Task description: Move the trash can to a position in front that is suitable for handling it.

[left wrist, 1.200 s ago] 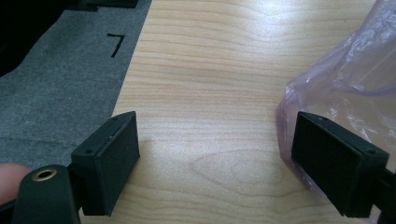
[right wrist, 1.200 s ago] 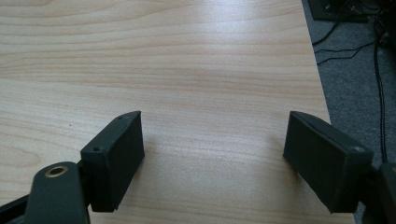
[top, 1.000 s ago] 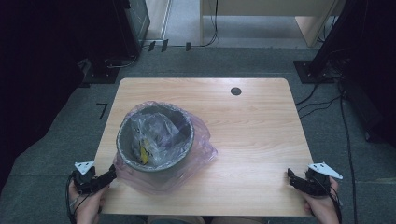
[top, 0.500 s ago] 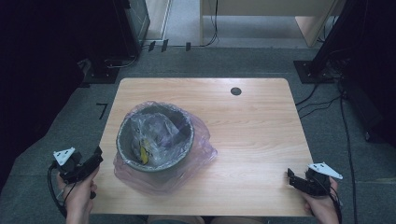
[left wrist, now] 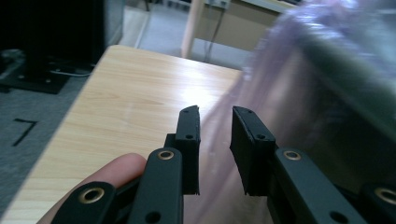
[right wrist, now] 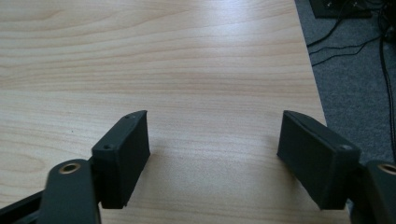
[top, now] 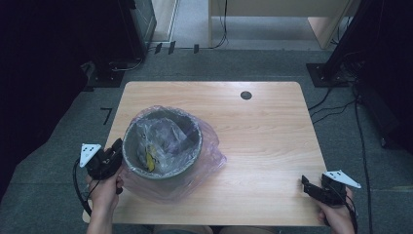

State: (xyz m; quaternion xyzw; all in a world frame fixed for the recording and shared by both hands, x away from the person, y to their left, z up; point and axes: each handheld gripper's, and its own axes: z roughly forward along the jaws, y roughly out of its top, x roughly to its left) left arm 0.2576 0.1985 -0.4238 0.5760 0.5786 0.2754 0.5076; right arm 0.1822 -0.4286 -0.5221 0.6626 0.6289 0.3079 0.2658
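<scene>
In the high view, a grey bin [top: 162, 144] stands on the left half of the wooden table [top: 263, 141], lined with a thin purple plastic bag [top: 207, 156] whose loose edge spills over the rim and pools on the wood around the bin's base; some scraps, one of them yellow [top: 149, 159], lie inside the bin. The left gripper [top: 115, 151] sits just beside the bin's near-left wall, at the draped bag, while the right gripper [top: 308, 184] rests well apart from the bin, near the table's near-right corner. In the left gripper view, the left gripper [left wrist: 215, 116] has its jaws drawn to a narrow gap, with the blurred purple film and the bin wall just ahead and to one side; no film seems caught between them, so the bag looks not yet seized. In the right gripper view, the right gripper [right wrist: 212, 135] stands with jaws spread wide over bare wood, holding nothing. Judging from this, the work on the bag is at its very start: the liner is still fully seated on the bin, and gripping it, gathering its edge and lifting it off all remain.
</scene>
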